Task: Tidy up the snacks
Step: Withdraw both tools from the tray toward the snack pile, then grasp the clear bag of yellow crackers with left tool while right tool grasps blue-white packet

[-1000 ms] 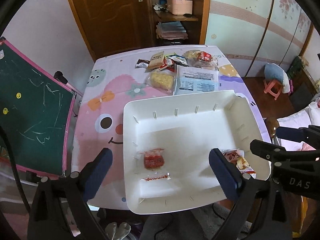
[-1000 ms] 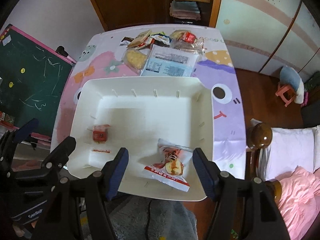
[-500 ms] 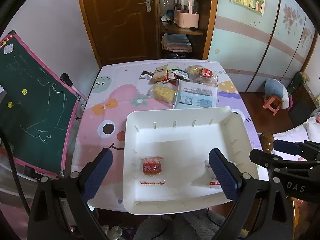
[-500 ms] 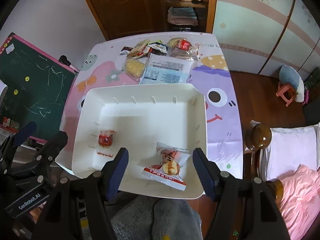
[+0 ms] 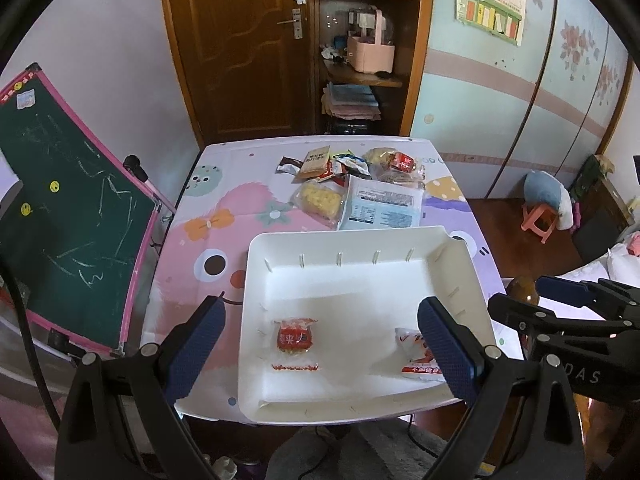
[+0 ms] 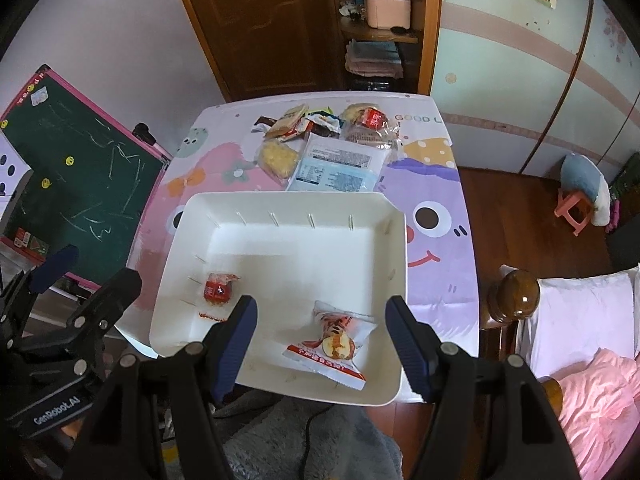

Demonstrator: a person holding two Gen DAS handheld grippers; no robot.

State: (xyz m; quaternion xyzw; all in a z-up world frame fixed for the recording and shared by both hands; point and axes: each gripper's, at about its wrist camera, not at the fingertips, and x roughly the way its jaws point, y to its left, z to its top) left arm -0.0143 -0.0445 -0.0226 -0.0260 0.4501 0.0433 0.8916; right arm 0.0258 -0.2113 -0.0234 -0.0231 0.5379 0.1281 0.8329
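Two wrapped snacks lay in the white tray: a small red packet and a white-and-red pouch, partly hidden in the left view. Left gripper and right gripper gaped wide, empty.

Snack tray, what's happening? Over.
Both tools open, empty. Two wrapped snacks in white plastic tray. Snack pile waits behind, path clear.

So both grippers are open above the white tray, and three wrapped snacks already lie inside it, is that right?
Not quite: the white tray holds two wrapped snacks, a small red one and a white-and-red one, as the right wrist view shows. Both the left gripper and the right gripper are open above it.
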